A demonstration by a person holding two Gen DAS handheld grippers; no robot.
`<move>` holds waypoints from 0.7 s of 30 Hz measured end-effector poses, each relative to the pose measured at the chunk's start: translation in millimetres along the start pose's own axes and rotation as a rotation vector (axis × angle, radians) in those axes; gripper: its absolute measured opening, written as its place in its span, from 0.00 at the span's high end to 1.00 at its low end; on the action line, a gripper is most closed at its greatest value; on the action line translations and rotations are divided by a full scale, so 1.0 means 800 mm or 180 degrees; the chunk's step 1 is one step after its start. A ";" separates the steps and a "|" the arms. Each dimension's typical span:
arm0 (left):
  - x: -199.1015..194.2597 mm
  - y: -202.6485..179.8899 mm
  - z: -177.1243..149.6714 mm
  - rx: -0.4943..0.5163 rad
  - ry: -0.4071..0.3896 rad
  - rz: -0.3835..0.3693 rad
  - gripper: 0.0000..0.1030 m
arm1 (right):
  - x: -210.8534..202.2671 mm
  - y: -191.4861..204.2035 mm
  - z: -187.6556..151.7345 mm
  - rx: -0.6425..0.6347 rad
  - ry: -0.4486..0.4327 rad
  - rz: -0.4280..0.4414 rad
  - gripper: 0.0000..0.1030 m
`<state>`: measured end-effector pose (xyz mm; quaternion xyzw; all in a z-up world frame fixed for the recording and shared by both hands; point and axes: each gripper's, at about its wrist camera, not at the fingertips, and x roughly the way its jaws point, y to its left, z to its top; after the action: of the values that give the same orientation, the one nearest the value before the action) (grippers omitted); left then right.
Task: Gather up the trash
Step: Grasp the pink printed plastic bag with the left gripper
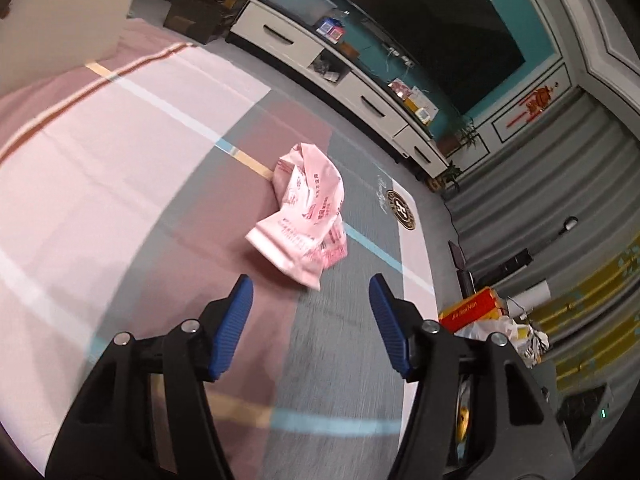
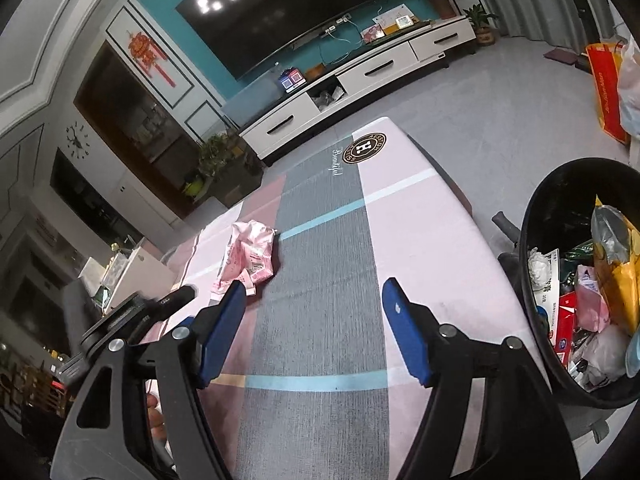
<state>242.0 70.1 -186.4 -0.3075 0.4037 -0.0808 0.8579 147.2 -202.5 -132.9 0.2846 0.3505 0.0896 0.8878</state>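
In the left wrist view, the left gripper (image 1: 310, 292) is seen with its blue jaws apart and nothing between them. A crumpled pink wrapper (image 1: 306, 216) lies on the striped cloth (image 1: 120, 168), just ahead of the fingertips and not touched by them. A white TV cabinet (image 1: 340, 76) is seen beyond.

In the right wrist view, the right gripper (image 2: 314, 298) is likewise held with its jaws apart and empty above the cloth (image 2: 320, 280). The wrapper (image 2: 248, 256) is seen to the left, with the left gripper (image 2: 160, 304) near it. A black bin (image 2: 560, 208), filled with rubbish, stands at the cloth's right edge.
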 end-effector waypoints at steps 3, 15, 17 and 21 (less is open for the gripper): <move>0.025 -0.011 -0.001 0.0059 -0.0014 0.0126 0.44 | 0.000 -0.007 0.004 0.0066 0.0000 0.0022 0.32; 0.052 0.001 0.003 0.0051 -0.0216 0.0452 0.83 | 0.013 -0.015 0.001 0.0064 0.0112 -0.0035 0.32; 0.050 0.004 0.006 0.0158 -0.0149 0.0420 0.86 | 0.018 -0.011 -0.001 0.0038 0.0143 -0.0045 0.32; 0.034 0.006 0.022 0.0530 -0.0009 0.0381 0.91 | 0.056 0.004 0.003 0.0073 0.0365 0.0125 0.32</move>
<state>272.5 71.2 -198.4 -0.2106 0.4120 -0.0623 0.8843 181.8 -185.1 -155.2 0.2959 0.3962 0.1192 0.8610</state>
